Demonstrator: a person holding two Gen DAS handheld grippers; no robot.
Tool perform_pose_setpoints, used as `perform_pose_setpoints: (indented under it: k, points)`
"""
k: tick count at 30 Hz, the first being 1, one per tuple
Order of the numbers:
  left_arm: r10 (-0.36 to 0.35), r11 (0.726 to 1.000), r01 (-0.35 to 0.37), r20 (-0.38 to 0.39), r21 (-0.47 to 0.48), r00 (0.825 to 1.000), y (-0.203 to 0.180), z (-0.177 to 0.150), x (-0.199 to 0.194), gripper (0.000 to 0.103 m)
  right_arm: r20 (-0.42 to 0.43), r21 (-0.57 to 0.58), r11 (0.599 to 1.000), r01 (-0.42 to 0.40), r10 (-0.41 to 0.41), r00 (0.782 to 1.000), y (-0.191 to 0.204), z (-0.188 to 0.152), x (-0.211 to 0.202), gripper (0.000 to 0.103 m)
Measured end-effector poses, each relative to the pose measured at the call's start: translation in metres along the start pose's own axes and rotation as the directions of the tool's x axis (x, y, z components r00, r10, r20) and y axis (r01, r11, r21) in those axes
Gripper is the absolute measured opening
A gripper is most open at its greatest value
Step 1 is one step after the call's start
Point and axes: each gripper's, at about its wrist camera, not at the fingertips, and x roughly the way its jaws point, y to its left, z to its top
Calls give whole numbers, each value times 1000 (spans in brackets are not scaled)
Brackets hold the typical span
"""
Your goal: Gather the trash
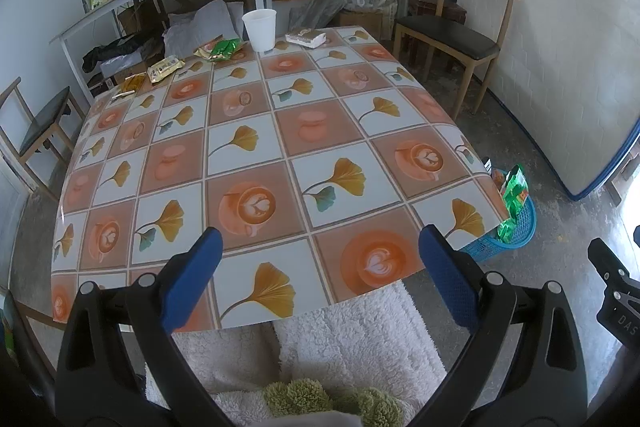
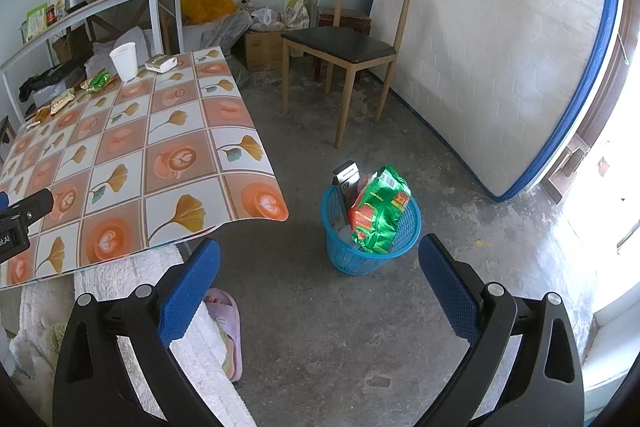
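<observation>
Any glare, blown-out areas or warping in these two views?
Right wrist view: daylight at the right edge blows out, brightening the concrete floor. Left wrist view: evenly lit, faint sheen on the patterned tablecloth. Both: fisheye bends the table edges.

Across the counter (image 1: pixel 256 131) from me, the trash is lying in a loose row along the far edge: a white paper cup (image 1: pixel 260 29) standing upright, a white wrapped packet (image 1: pixel 305 37) lying flat just to its right, a crumpled green wrapper (image 1: pixel 221 49) to its left, then a beige snack packet (image 1: pixel 165 68) and a small orange wrapper (image 1: pixel 129 85). On the floor, a blue mesh basket (image 2: pixel 370 239) is already holding a big green bag (image 2: pixel 380 211) and a dark box (image 2: pixel 347 181), both sticking up past its rim.
</observation>
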Motion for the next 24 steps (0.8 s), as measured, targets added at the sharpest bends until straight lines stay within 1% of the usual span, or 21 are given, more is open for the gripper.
perform_pose_setpoints:
  k: [24]
  points:
    - [-3, 1000, 3, -8, 0, 1000, 2, -4, 3, 95, 1, 1, 1000, -4, 4, 1000, 0, 2, -1, 97]
